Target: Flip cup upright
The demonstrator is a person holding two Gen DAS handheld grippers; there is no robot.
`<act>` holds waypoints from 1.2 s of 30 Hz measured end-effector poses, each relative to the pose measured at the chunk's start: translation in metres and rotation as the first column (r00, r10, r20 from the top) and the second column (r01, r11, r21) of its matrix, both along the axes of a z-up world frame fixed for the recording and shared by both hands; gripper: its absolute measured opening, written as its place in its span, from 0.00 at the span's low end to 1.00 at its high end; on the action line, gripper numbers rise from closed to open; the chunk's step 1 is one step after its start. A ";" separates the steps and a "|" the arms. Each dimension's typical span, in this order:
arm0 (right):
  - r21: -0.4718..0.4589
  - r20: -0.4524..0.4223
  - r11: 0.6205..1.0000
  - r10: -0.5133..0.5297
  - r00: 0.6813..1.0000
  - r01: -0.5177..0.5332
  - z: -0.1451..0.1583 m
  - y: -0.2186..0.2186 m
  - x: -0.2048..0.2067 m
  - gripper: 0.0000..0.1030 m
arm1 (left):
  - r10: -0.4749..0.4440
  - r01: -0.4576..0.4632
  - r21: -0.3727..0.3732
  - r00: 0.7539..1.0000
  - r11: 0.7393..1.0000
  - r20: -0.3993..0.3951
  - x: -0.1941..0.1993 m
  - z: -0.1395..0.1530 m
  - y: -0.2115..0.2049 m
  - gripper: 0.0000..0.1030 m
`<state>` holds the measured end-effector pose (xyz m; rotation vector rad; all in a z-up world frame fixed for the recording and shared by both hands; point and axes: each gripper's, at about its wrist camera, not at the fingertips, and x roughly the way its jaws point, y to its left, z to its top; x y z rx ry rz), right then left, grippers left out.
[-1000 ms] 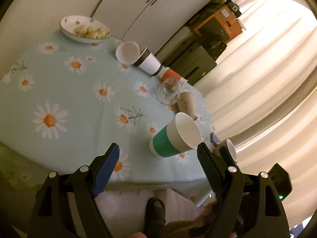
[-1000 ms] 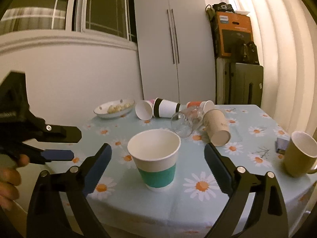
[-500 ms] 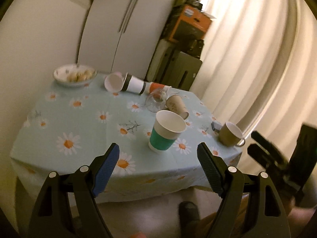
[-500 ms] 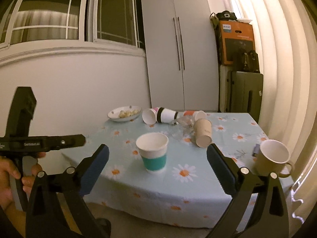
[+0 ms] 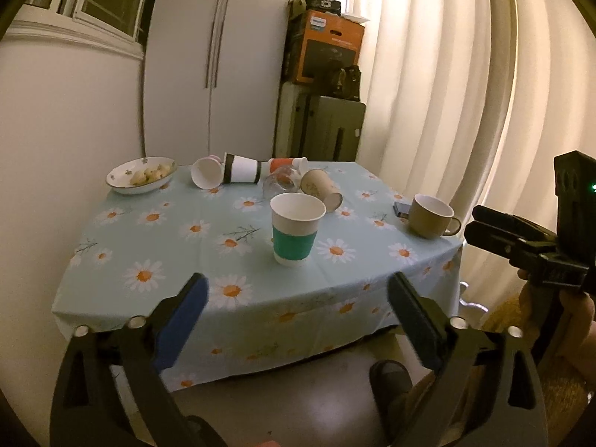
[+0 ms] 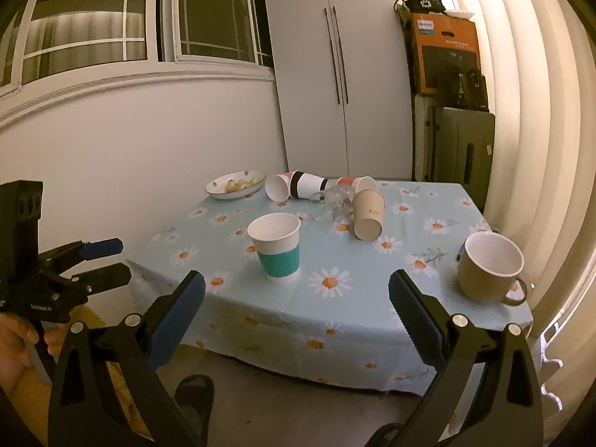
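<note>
A white paper cup with a teal band [image 5: 296,229] stands upright near the front of the daisy tablecloth [image 5: 167,246]; it also shows in the right wrist view [image 6: 277,251]. My left gripper [image 5: 296,320] is open and empty, held off the table's front edge. My right gripper [image 6: 296,316] is open and empty too, also back from the table. Each gripper shows in the other's view: the right one [image 5: 495,231] and the left one [image 6: 102,260].
Several cups lie on their sides at the back: a white one [image 5: 205,173], a black-banded one [image 5: 240,169], a beige one [image 5: 322,188] and a glass [image 5: 279,184]. A tan mug [image 5: 430,216] stands upright at the right. A bowl of food [image 5: 141,178] sits back left.
Both grippers have drawn back and away from the table. The left view has levelled out from looking down. The teal-banded cup stays upright where it was.
</note>
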<state>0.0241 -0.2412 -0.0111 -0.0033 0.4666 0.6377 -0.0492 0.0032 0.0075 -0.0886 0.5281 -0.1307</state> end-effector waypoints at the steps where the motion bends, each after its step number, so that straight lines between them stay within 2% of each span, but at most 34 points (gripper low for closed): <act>1: -0.005 0.002 1.000 0.002 1.000 -0.002 -0.001 0.001 -0.002 0.95 | 0.004 -0.004 0.003 1.000 1.000 0.005 -0.003 0.000 -0.001 0.94; 36: -0.060 -0.008 0.998 -0.030 1.000 0.029 -0.010 0.012 -0.001 0.95 | 0.025 -0.025 -0.006 0.999 1.000 -0.033 0.006 -0.008 -0.005 0.94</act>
